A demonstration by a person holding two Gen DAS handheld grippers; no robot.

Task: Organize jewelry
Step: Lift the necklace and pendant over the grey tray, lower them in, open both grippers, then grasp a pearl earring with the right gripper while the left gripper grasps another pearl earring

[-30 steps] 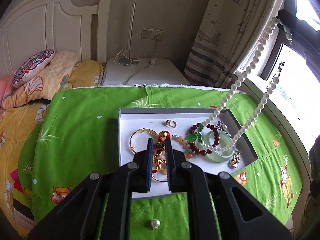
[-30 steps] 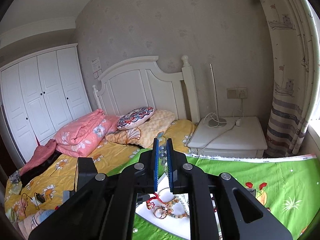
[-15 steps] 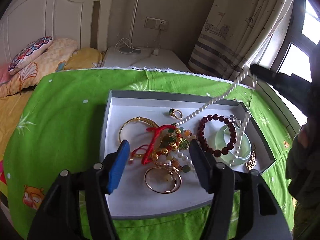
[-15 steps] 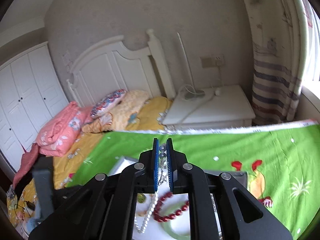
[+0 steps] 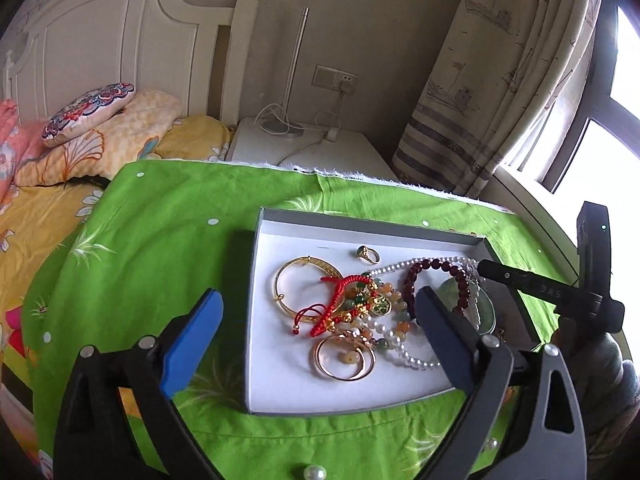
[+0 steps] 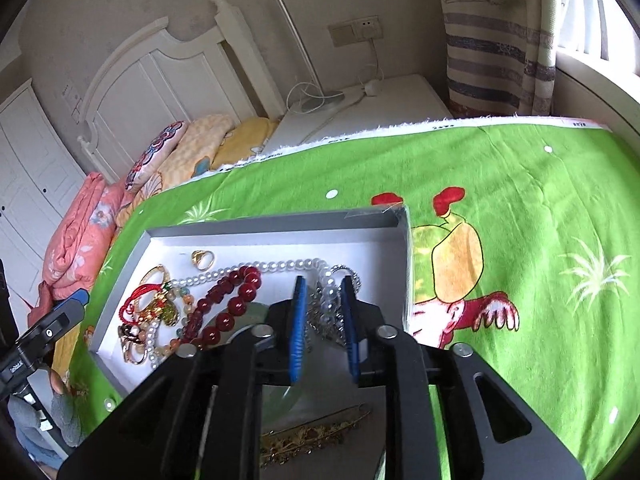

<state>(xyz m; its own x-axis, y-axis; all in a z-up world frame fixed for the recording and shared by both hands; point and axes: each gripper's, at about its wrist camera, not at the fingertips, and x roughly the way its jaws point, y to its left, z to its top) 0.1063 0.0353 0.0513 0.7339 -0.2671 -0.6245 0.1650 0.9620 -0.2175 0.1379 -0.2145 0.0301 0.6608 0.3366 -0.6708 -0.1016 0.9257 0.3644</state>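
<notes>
Right hand-held gripper (image 6: 323, 312) jaws just opening; selvedge print unreadable.

place: home bedroom | evidence: bed headboard (image 5: 120, 36), pillows (image 5: 90, 110), wardrobe (image 6: 24, 176)

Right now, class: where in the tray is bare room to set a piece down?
Free: the tray floor's near strip below the gold hoops, and the far strip beyond the ring. Crowded: the middle and right, tangled with beads.

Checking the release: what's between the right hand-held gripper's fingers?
In the right wrist view, the white pearl necklace runs between the right hand-held gripper's just-opened fingers, no longer pinched.
</notes>
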